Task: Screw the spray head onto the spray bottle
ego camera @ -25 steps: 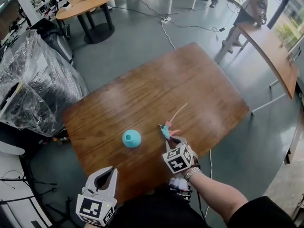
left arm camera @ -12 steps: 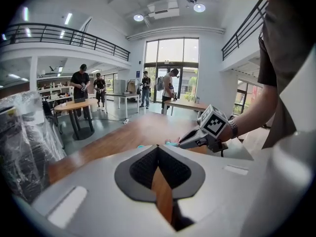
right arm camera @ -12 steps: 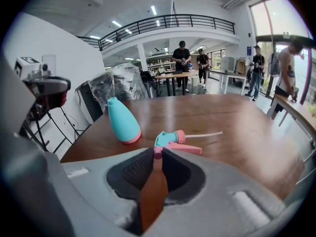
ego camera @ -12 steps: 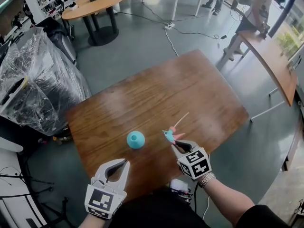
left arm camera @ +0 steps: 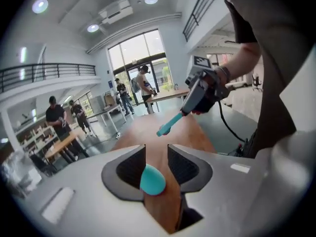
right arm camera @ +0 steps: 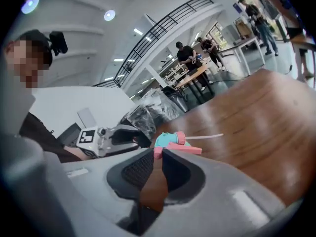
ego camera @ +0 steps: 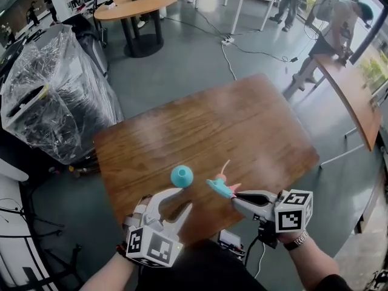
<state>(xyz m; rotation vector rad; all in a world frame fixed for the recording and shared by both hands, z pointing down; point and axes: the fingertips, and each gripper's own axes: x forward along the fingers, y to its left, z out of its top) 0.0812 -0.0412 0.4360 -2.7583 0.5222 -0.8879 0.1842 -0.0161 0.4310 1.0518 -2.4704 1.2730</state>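
Tabletop (ego camera: 182, 132) no longer bears the spray head (ego camera: 219, 187); right gripper (ego camera: 233, 197) has raised it.

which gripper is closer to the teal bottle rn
Left. The left gripper, its jaws just opening, sits just short of the bottle, which lines up with its gap ungripped. The right gripper holds the spray head off to the bottle's right.

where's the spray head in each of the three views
Head view: spray head low, right of centre, held by the right gripper.
Left gripper view: upper centre, sticking out of that gripper.
Right gripper view: centre, pinched at the jaw tips.
Shared landmark: the wooden table beneath it.
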